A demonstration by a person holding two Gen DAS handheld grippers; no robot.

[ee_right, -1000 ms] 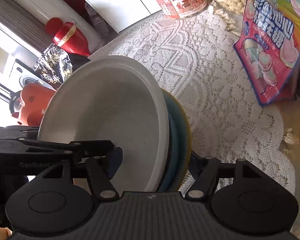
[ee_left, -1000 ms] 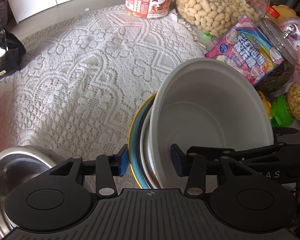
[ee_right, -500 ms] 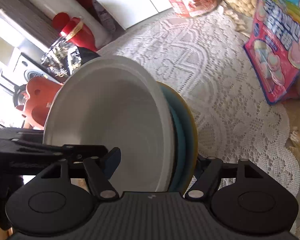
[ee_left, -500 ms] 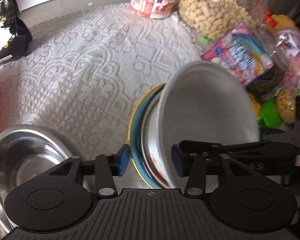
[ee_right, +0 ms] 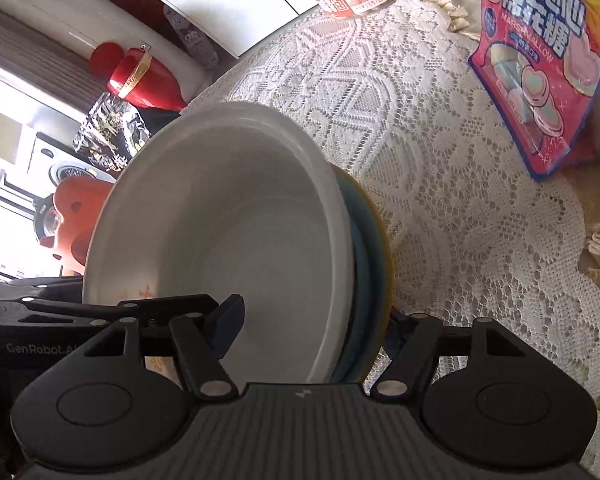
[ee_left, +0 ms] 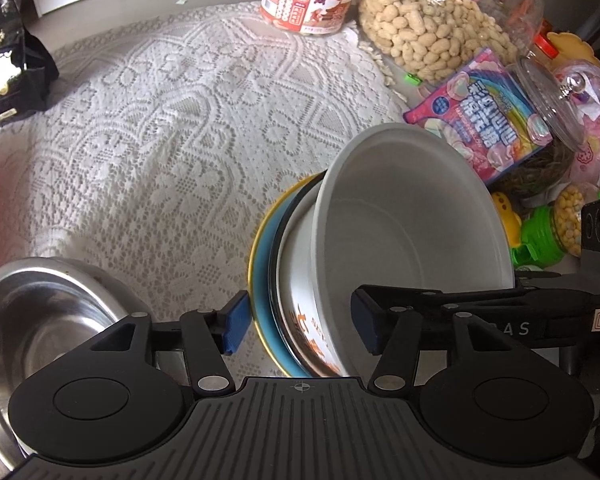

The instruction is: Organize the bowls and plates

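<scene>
A stack stands on edge over the lace cloth [ee_left: 160,140]: a deep white bowl [ee_left: 412,220], a white bowl with orange print [ee_left: 300,292] and a blue plate with a yellow rim [ee_left: 262,280]. My left gripper [ee_left: 300,324] straddles the stack's lower edge. Its jaws are opening, and the left pad [ee_left: 236,322] stands a little off the plate rim. My right gripper [ee_right: 312,324] holds the same stack and its jaws are closing. One finger is inside the white bowl [ee_right: 240,220]. The other is behind the plate [ee_right: 370,240].
A steel bowl [ee_left: 40,320] sits at the near left. Two jars of peanuts [ee_left: 420,36], a pink marshmallow bag [ee_left: 484,116] and candy jars crowd the far right. A black packet [ee_left: 8,60] lies far left, and a red bottle [ee_right: 140,76] stands beyond the table edge.
The left gripper's jaws have spread wider, and its left pad has come off the plate rim. The right gripper still holds the stack, which stays tilted on edge.
</scene>
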